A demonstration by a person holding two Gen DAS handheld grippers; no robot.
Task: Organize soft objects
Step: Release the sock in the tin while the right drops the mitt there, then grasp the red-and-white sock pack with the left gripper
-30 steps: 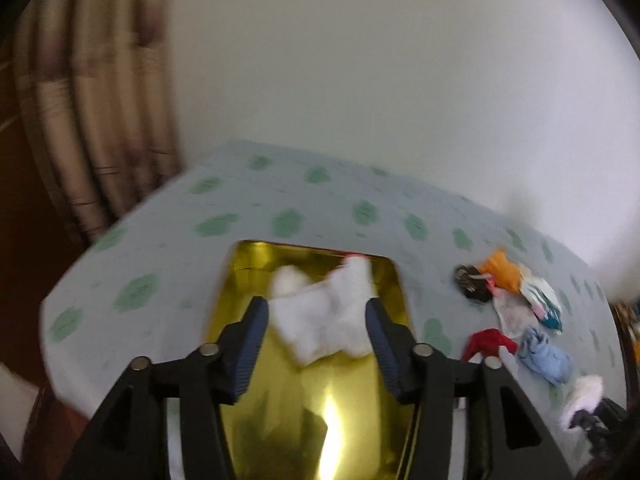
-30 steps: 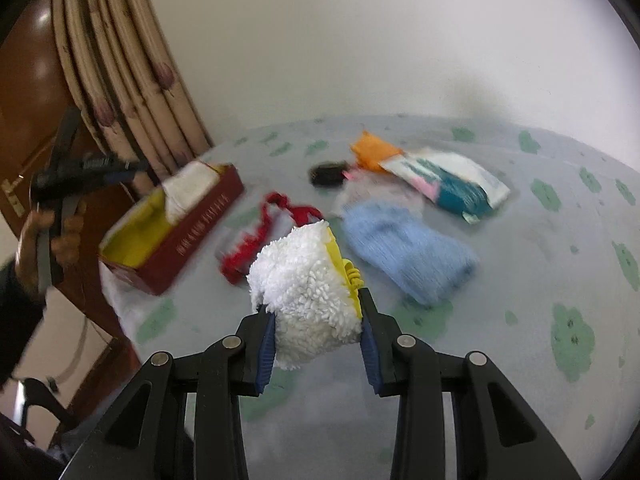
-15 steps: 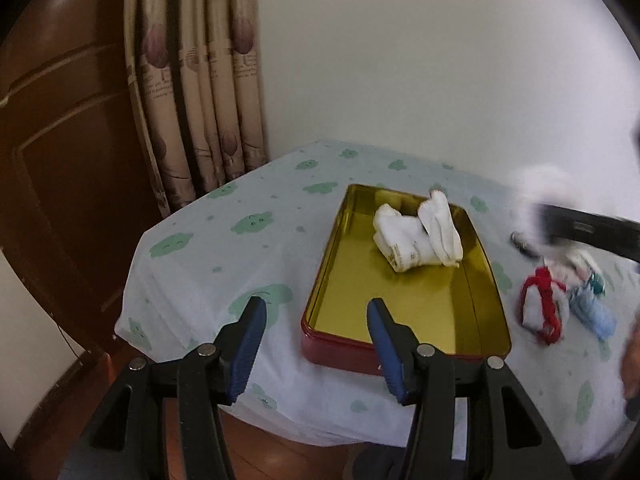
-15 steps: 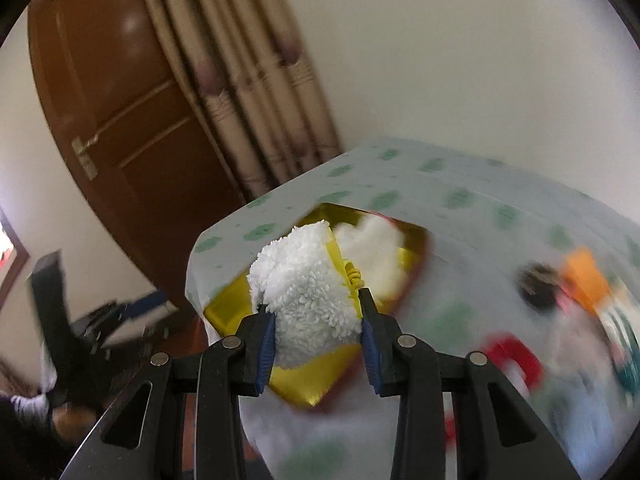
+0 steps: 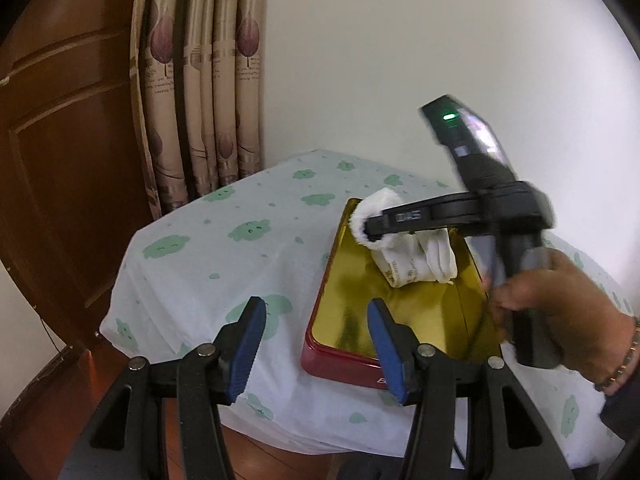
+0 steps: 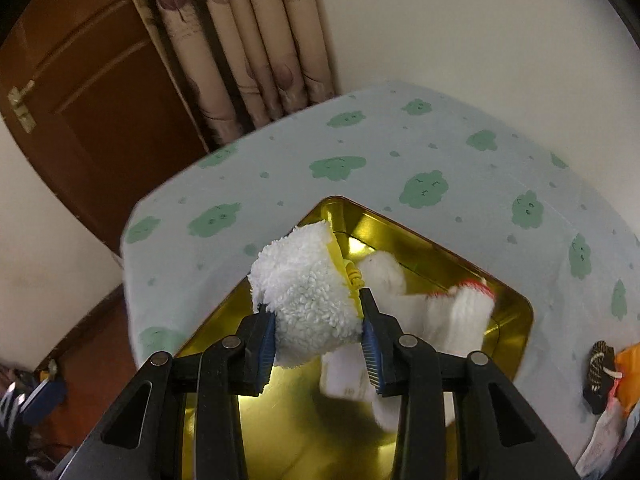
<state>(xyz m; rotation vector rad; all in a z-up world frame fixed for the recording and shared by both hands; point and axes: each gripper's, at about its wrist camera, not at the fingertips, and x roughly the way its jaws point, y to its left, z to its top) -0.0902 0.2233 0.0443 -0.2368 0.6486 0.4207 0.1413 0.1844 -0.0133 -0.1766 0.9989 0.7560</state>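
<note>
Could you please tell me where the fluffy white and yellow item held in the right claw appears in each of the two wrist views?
Left wrist view: the fluffy item is right of centre, over the far end of the gold tray, partly behind the right claw.
Right wrist view: the fluffy item is at centre, clamped between the pads, above the tray.
Shared landmark: the white socks in the tray.

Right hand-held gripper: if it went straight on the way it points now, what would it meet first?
Probably the gold floor of the red tin, beside the white socks in it. The right hand-held gripper holds a fluffy white-and-yellow sock over it; depth is unclear.
</note>
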